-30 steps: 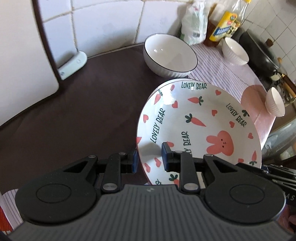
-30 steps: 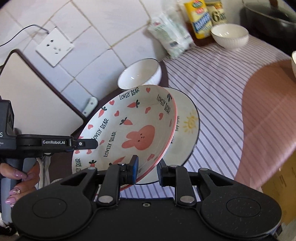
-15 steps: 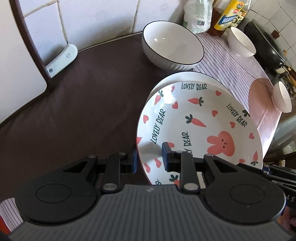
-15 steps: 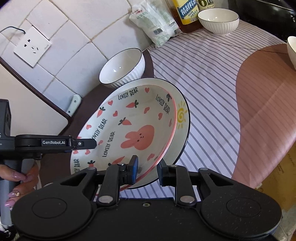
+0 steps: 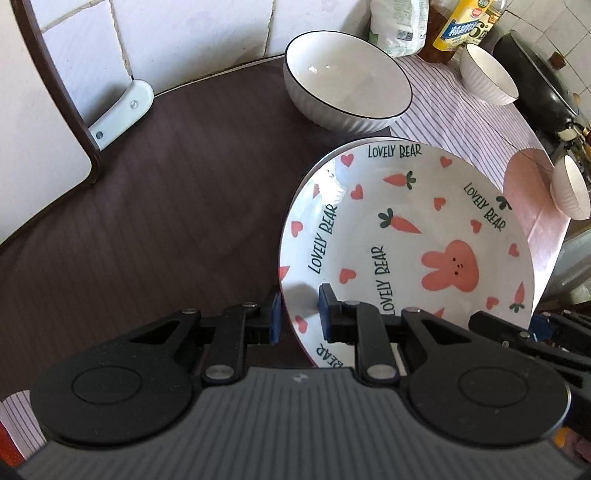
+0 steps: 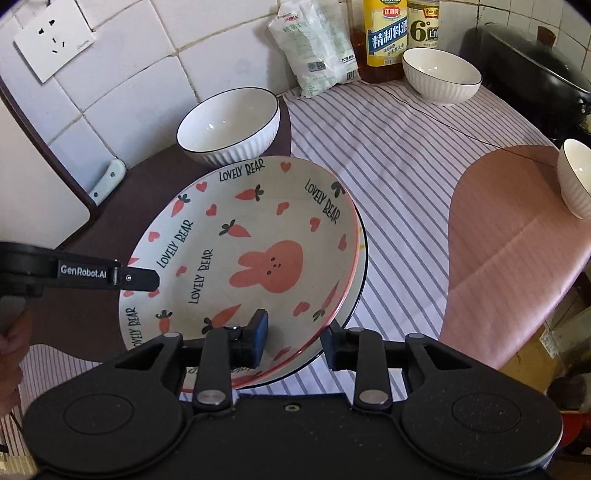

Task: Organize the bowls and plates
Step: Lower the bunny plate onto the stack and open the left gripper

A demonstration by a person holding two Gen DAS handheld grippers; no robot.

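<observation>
The bunny plate (image 5: pixel 413 236) (image 6: pixel 258 240), white with carrots, hearts and "LOVELY BEAR", rests on a dark-rimmed plate (image 6: pixel 360 284) underneath it. My left gripper (image 5: pixel 297 315) has its fingers either side of the bunny plate's left rim, with a small gap showing. My right gripper (image 6: pixel 297 334) is open, its fingers spread apart around the plates' near rim. A large ribbed white bowl (image 5: pixel 347 96) (image 6: pixel 229 125) stands behind the plates. A smaller white bowl (image 6: pixel 441 75) (image 5: pixel 487 79) stands at the back. Another small bowl (image 6: pixel 576 177) (image 5: pixel 570 184) is at the right.
The brown mat (image 5: pixel 147 206) lies left, the striped cloth (image 6: pixel 399 155) under the plates, a pink mat (image 6: pixel 509 229) right. A white bag (image 6: pixel 317 44), oil bottles (image 6: pixel 384 33) and a black wok (image 6: pixel 535 70) stand along the tiled wall. A white board (image 5: pixel 33 110) leans left.
The bunny plate has come down onto the dark-rimmed plate and levelled out. My right gripper's fingers have opened off its rim. Both grippers moved closer to the table.
</observation>
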